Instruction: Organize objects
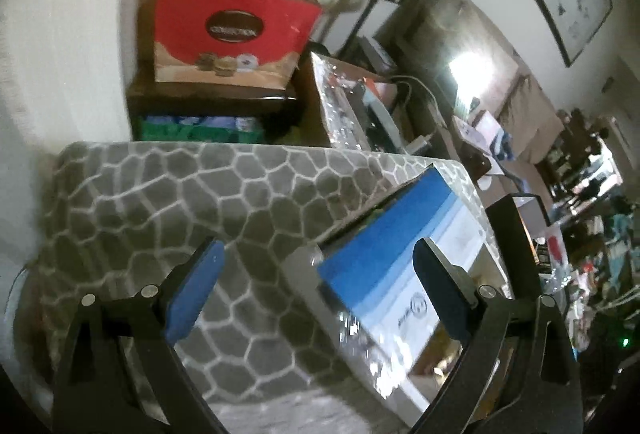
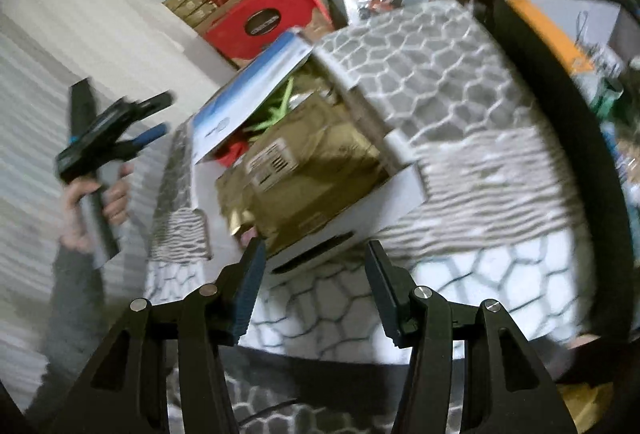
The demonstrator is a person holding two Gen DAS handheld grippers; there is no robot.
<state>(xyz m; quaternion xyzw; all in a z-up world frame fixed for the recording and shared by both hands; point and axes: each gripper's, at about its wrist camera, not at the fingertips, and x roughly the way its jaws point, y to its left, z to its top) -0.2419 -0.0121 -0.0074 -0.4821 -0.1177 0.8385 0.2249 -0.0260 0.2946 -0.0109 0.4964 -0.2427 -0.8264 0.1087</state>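
A white cardboard box (image 2: 384, 194) with a blue and white lid flap (image 2: 248, 94) stands open on a grey pebble-patterned mat (image 2: 440, 74). Inside lie a gold foil bag (image 2: 312, 170), something green and something red. My right gripper (image 2: 314, 254) is open and empty, just in front of the box's near wall. My left gripper (image 1: 318, 254) is open and empty above the mat (image 1: 168, 202), its right finger over the box flap (image 1: 384, 238). In the right wrist view the left gripper (image 2: 160, 114) is held by a hand to the left of the box.
Red gift boxes (image 1: 228, 26) are stacked on a dark stand against the white wall behind the mat; they also show in the right wrist view (image 2: 260, 18). A cluttered table with foil-wrapped items (image 1: 344, 102) and cables stands to the right. A dark curved rim (image 2: 560, 122) runs along the right.
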